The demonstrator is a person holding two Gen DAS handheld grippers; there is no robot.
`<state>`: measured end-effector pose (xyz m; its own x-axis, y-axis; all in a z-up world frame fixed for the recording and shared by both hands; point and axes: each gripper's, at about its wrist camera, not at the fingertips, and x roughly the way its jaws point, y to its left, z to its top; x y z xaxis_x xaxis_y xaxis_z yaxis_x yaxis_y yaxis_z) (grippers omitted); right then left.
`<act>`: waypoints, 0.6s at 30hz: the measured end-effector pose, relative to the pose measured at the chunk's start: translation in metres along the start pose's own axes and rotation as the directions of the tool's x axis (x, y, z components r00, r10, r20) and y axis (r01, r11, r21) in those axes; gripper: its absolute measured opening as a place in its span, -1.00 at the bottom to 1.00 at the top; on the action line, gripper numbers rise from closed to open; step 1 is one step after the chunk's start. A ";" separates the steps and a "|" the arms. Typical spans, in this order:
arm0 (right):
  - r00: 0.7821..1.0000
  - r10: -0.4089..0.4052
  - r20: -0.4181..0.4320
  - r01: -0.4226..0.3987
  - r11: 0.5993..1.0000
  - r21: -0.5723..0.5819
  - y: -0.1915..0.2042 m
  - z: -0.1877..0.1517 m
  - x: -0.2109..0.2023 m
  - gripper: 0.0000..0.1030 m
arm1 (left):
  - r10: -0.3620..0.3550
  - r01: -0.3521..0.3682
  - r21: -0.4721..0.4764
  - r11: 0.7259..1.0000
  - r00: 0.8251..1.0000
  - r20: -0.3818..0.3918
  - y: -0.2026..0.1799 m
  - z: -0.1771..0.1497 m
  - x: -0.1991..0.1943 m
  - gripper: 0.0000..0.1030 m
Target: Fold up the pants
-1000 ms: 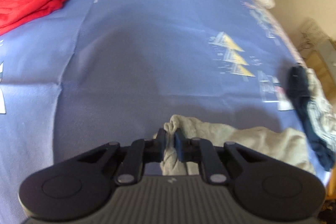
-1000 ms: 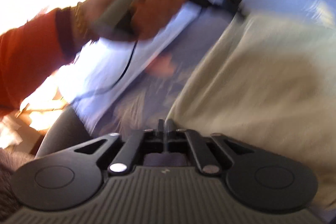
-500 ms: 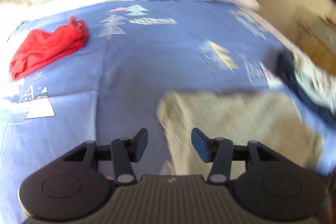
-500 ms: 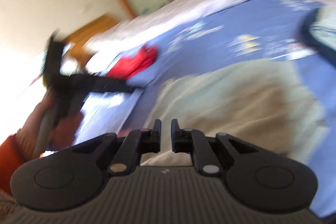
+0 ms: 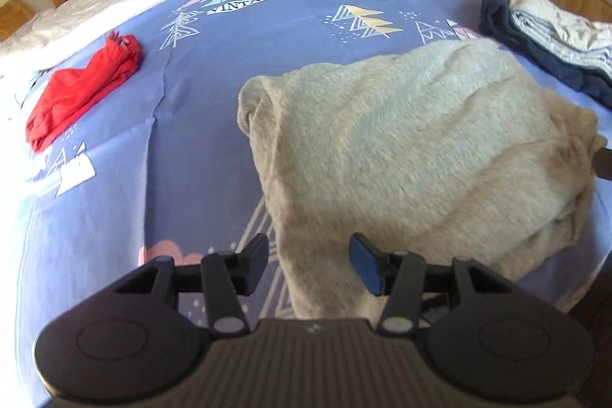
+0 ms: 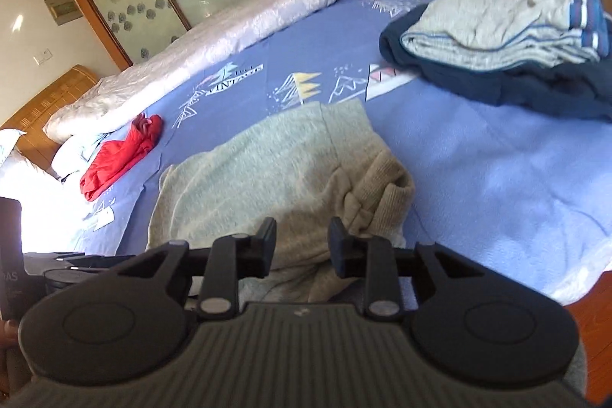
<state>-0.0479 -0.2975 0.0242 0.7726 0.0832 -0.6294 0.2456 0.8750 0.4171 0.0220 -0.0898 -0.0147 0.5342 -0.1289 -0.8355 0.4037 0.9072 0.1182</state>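
The grey-beige pants [image 5: 413, 148] lie folded in a thick bundle on the blue patterned bed sheet [image 5: 191, 140], near the bed's front edge. They also show in the right wrist view [image 6: 267, 174], with the ribbed cuffs [image 6: 378, 194] bunched at the right. My left gripper [image 5: 310, 260] is open and empty, just above the bundle's near left edge. My right gripper [image 6: 302, 243] is open and empty, just above the near edge by the cuffs.
A red garment [image 5: 80, 86] lies crumpled at the left of the bed. A stack of folded clothes, grey on navy [image 6: 508, 52], sits at the right. A white quilt [image 6: 229, 25] runs along the far side. The bed's edge and wooden floor [image 6: 596, 312] are at the right.
Both grippers opened and let go of the pants. The pants dropped onto the sheet as a folded bundle, and both grippers drew back toward the near edge.
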 end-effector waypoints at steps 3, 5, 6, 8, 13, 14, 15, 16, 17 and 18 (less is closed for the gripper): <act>1.000 -0.017 0.021 0.017 1.000 0.005 0.000 -0.003 -0.012 -0.36 | -0.013 0.013 -0.019 1.000 1.000 0.007 0.002 -0.008 -0.009 -0.05; 0.999 -0.035 0.026 0.035 0.999 0.006 -0.003 -0.007 -0.003 -0.36 | -0.023 0.023 -0.026 0.999 1.000 0.007 0.003 -0.014 -0.013 -0.04; 0.999 -0.042 0.027 0.042 0.999 0.007 -0.003 -0.010 -0.002 -0.36 | -0.026 0.026 -0.030 0.999 1.000 0.007 0.003 -0.017 -0.015 -0.04; 0.999 -0.048 0.020 0.048 0.999 0.013 -0.002 -0.014 -0.001 -0.36 | -0.033 0.033 -0.039 0.999 0.999 0.005 0.003 -0.022 -0.019 -0.03; 0.999 -0.051 -0.011 0.051 0.998 0.027 0.001 -0.023 0.001 -0.35 | -0.047 0.047 -0.058 0.997 0.999 0.001 0.005 -0.034 -0.026 0.05; 0.999 -0.051 -0.016 0.051 0.998 0.026 0.002 -0.025 0.001 -0.32 | -0.048 0.048 -0.061 0.997 0.999 0.001 0.006 -0.037 -0.027 0.07; 0.999 -0.051 -0.019 0.051 0.998 0.025 0.004 -0.026 0.001 -0.31 | -0.049 0.049 -0.064 0.997 0.999 0.000 0.006 -0.039 -0.028 0.08; 0.999 -0.049 -0.021 0.049 0.998 0.024 0.005 -0.028 0.000 -0.31 | -0.050 0.050 -0.066 0.997 0.999 -0.003 0.006 -0.041 -0.028 0.08; 0.999 -0.046 -0.024 0.046 0.999 0.024 0.006 -0.029 0.001 -0.31 | -0.051 0.050 -0.069 0.996 0.999 -0.007 0.007 -0.043 -0.028 0.08; 0.999 -0.044 -0.027 0.044 0.999 0.023 0.007 -0.031 0.001 -0.31 | -0.050 0.049 -0.072 0.996 0.999 -0.012 0.007 -0.044 -0.028 0.08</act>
<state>-0.0633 -0.2768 0.0060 0.7453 0.0576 -0.6642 0.2928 0.8668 0.4037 -0.0230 -0.0617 -0.0142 0.5044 -0.1697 -0.8466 0.3748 0.9263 0.0376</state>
